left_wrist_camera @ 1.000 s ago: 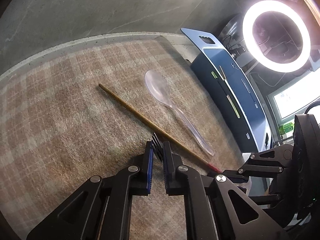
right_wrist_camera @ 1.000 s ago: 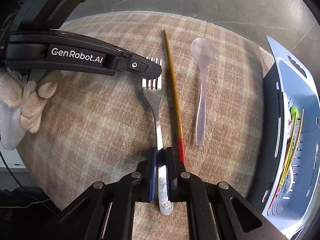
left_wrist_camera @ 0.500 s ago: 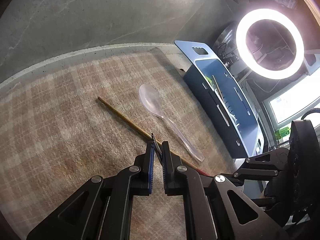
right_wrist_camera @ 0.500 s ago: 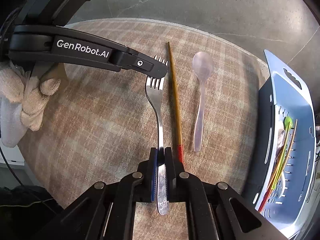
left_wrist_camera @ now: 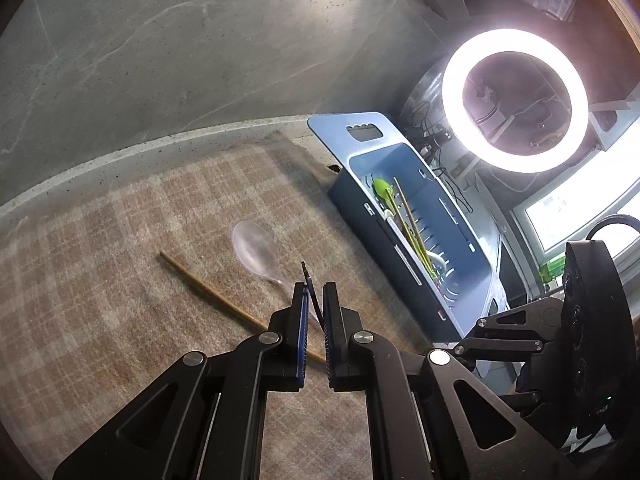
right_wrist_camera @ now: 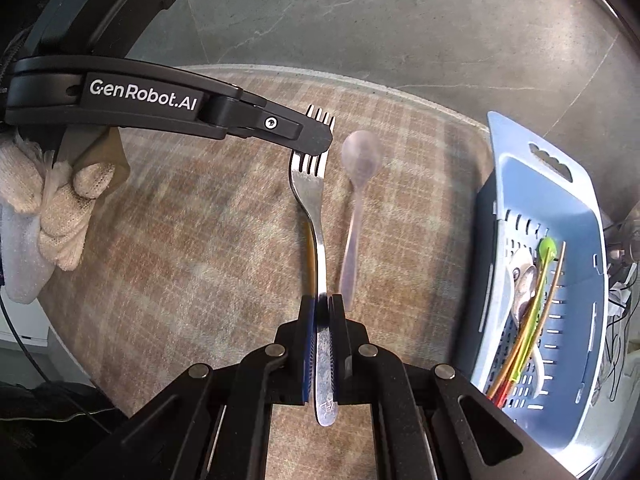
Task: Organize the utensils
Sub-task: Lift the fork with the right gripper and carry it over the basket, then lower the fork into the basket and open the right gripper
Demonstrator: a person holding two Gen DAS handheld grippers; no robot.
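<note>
Right gripper (right_wrist_camera: 320, 320) clamped on handle of the shiny steel fork (right_wrist_camera: 314, 216); left gripper (left_wrist_camera: 314, 312) pinches its tines. Fork is held off the plaid mat (right_wrist_camera: 192, 240). Advice: keep both ends level, carry toward slotted blue plastic basket (right_wrist_camera: 584, 216), clearing the clear plastic spoon (right_wrist_camera: 358, 184).

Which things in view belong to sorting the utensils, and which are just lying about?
Job:
- fork, clamped at both ends by left gripper and right gripper
- clear plastic spoon on the cloth
- brown chopstick on the cloth
- blue basket already holding utensils

Lying about:
- checked cloth
- ring light
</note>
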